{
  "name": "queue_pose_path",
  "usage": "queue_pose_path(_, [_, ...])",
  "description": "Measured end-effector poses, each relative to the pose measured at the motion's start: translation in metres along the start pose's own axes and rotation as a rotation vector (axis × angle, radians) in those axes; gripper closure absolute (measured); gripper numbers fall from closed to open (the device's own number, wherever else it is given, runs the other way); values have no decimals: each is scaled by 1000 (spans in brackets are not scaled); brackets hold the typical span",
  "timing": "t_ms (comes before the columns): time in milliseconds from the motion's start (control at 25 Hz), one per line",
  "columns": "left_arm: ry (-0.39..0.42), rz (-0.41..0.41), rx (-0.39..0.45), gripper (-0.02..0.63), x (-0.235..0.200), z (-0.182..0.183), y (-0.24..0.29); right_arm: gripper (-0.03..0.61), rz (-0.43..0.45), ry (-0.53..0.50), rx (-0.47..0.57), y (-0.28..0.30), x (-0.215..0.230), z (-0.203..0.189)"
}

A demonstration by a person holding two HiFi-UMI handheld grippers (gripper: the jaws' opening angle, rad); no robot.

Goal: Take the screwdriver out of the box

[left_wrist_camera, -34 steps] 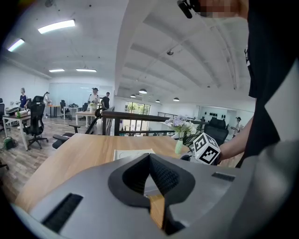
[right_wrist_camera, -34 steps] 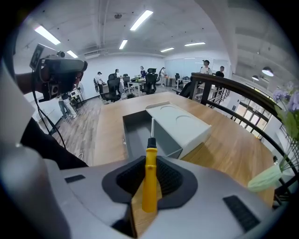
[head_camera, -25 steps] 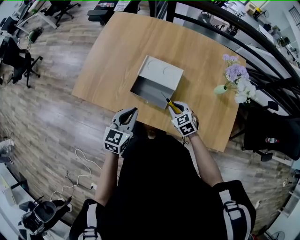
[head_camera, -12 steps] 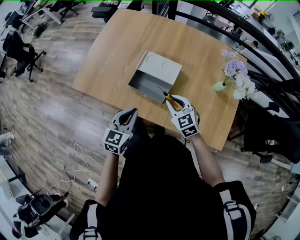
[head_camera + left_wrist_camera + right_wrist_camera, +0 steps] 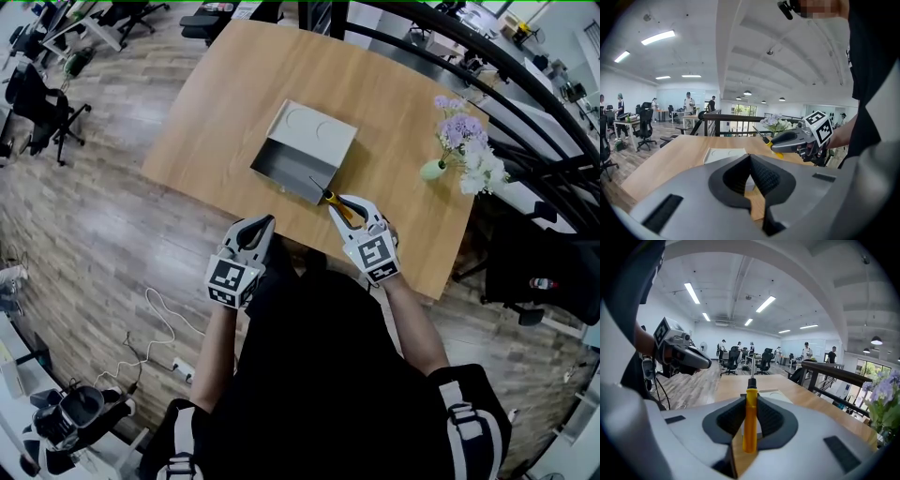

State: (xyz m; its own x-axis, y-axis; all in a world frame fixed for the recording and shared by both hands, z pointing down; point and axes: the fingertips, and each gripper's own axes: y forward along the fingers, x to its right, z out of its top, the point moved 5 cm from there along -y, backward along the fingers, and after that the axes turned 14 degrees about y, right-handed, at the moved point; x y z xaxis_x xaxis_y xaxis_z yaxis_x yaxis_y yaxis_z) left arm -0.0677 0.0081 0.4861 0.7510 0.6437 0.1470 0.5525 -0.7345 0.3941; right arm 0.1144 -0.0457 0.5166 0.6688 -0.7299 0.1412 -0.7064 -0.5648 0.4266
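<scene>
The yellow-handled screwdriver [image 5: 749, 420], clamped in the right claw [image 5: 348, 207], has drawn slightly back from the grey open box [image 5: 314, 131], seemingly freed; the left claw [image 5: 261, 226] is closed and empty.

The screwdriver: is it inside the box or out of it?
Out. The right gripper holds the screwdriver by its yellow handle, raised above the box's near edge.

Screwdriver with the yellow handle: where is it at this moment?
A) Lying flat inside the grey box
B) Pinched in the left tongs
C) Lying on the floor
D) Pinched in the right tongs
D: the right gripper view shows the screwdriver's yellow handle clamped between the right tongs, which the head view shows held near the grey box.
</scene>
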Motion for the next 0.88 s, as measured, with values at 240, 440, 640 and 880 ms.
queue_pose_path(240, [13,-1,-13,592,3,1,-2,495,20,3,19,-1,-4,2])
queue_pose_path(440, [15,-3,-17,592,4,4,-2,495,21,0,26,-3,-3,6])
queue_pose_path(640, [21,-10,-16,592,6,4,1,495,14,5,24,-4,-1,3])
queue_pose_path(880, [26,-4,-2,592,5,9,2,495,4,41,34,-7,4,3])
